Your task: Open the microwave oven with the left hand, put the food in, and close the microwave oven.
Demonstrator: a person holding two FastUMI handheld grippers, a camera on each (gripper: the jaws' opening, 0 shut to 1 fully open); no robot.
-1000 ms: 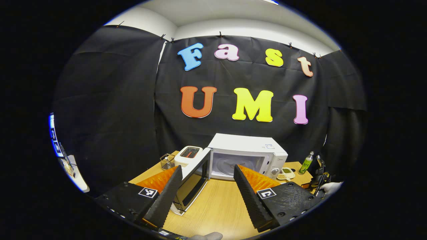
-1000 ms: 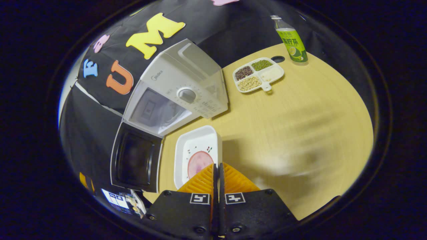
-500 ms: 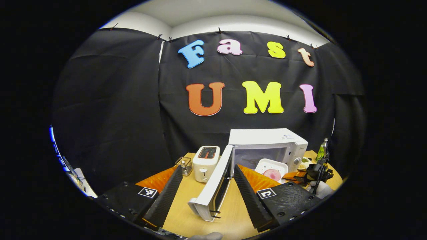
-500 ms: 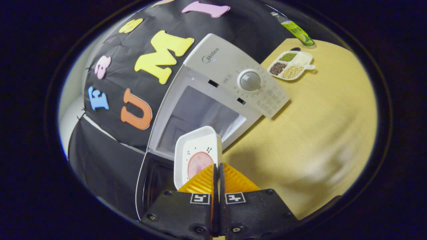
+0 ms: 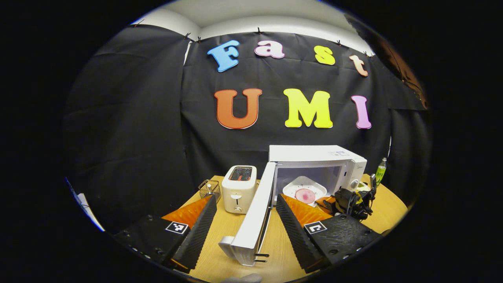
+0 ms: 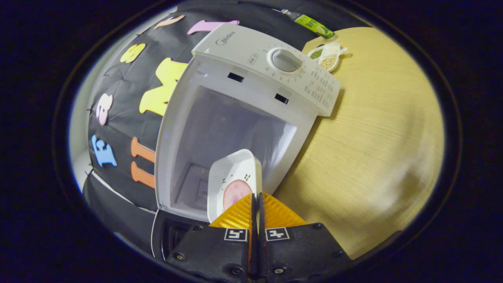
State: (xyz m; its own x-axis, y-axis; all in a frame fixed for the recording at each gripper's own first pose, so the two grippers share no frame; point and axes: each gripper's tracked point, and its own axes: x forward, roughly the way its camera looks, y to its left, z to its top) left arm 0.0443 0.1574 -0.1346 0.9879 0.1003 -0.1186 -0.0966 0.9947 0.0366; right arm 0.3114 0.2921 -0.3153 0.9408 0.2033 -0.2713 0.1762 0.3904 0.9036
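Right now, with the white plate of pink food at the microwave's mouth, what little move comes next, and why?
Probably ease the right gripper a bit farther forward. It is shut on the rim of the white rectangular plate with a pink slice of food, which sits at the mouth of the white microwave oven. The microwave's door stands wide open, and the left gripper is open beside it.

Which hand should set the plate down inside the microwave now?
Right. The right tongs are shut on the plate, already at the microwave opening. The left tongs are open, by the door.
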